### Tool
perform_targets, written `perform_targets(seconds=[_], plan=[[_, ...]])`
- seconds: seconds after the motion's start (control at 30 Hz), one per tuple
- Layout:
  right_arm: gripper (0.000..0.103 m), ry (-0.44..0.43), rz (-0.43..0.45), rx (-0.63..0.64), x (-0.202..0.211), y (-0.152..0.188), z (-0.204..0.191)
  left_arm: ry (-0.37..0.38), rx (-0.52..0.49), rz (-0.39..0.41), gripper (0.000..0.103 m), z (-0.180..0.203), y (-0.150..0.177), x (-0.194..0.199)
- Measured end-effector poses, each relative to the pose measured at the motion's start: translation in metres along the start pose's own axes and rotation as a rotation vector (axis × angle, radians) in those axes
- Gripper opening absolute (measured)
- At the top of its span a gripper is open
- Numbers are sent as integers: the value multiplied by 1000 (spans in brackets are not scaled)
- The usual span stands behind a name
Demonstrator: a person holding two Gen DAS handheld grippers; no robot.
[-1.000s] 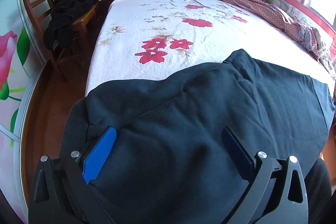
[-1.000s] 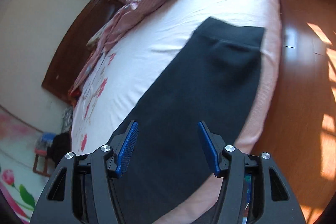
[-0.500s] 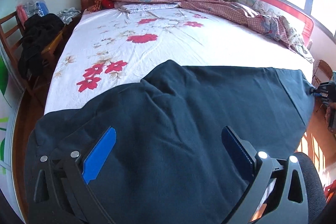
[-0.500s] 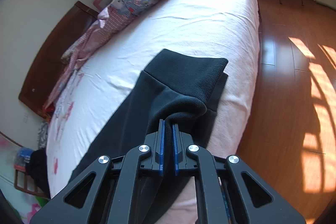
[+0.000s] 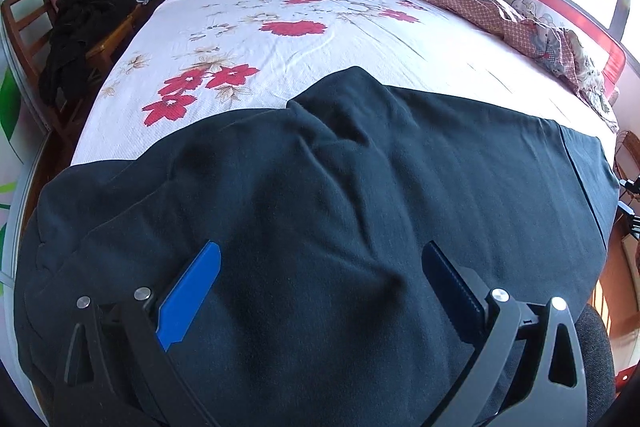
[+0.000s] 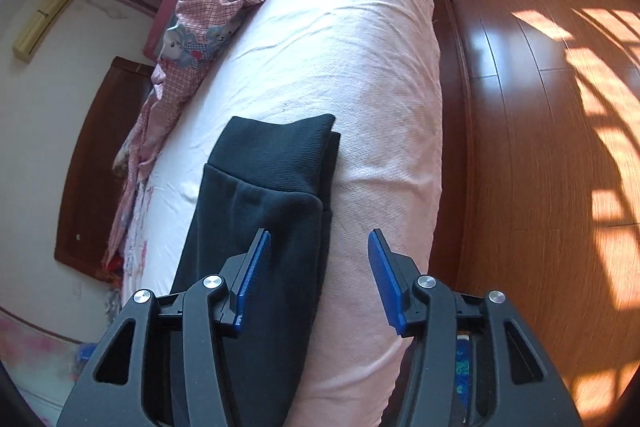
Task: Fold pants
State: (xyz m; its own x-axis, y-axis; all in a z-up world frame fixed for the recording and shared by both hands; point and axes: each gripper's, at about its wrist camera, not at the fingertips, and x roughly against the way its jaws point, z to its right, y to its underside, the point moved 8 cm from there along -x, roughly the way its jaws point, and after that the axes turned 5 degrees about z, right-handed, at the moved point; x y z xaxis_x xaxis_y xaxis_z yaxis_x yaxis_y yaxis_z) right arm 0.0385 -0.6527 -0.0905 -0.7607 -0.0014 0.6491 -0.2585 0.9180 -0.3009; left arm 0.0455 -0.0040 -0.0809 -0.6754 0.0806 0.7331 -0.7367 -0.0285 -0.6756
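Left wrist view: the left gripper point(image 5: 320, 267) is spread wide and empty above dark pants point(image 5: 340, 207) lying across the bed point(image 5: 320, 47). Right gripper point(image 6: 318, 247) is also wide apart, empty, the cuff point(image 6: 276, 155) just ahead near the bed edge.

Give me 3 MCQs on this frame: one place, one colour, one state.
1. Where do the pants lie?
A. on the wooden chair
B. across the near end of the bed
C. on the floor

2. What colour are the flowers on the bed sheet?
A. red
B. yellow
C. green

3. What state is the right gripper in?
A. shut on the cuff
B. open, gripping nothing
C. shut on the blanket

Key: B, the dark fabric spreads over the sheet near the camera; A, the printed blooms are red; B, its blue fingers stand apart, with the cuff lying flat beyond them.
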Motion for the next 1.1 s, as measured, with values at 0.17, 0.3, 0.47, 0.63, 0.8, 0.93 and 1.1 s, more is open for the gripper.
perform_targets(seconds=[0.17, 0.3, 0.47, 0.63, 0.8, 0.93, 1.1], plan=[[39, -50, -33, -33, -19, 13, -7, 0, -4, 2, 101, 0, 0, 1], [9, 23, 6, 30, -7, 14, -13, 15, 33, -2, 101, -5, -2, 6], [8, 129, 76, 362, 15, 9, -73, 22, 89, -4, 101, -17, -6, 20], [8, 165, 157, 868, 40, 51, -179, 40, 157, 36, 101, -38, -13, 46], [8, 112, 239, 1462, 72, 190, -259, 33, 247, 85, 101, -69, -17, 73], [8, 56, 209, 1836, 78, 324, -241, 22, 318, 102, 101, -96, -13, 86], [8, 80, 205, 2168, 53, 422, -177, 2, 399, 95, 101, -127, -1, 92]])
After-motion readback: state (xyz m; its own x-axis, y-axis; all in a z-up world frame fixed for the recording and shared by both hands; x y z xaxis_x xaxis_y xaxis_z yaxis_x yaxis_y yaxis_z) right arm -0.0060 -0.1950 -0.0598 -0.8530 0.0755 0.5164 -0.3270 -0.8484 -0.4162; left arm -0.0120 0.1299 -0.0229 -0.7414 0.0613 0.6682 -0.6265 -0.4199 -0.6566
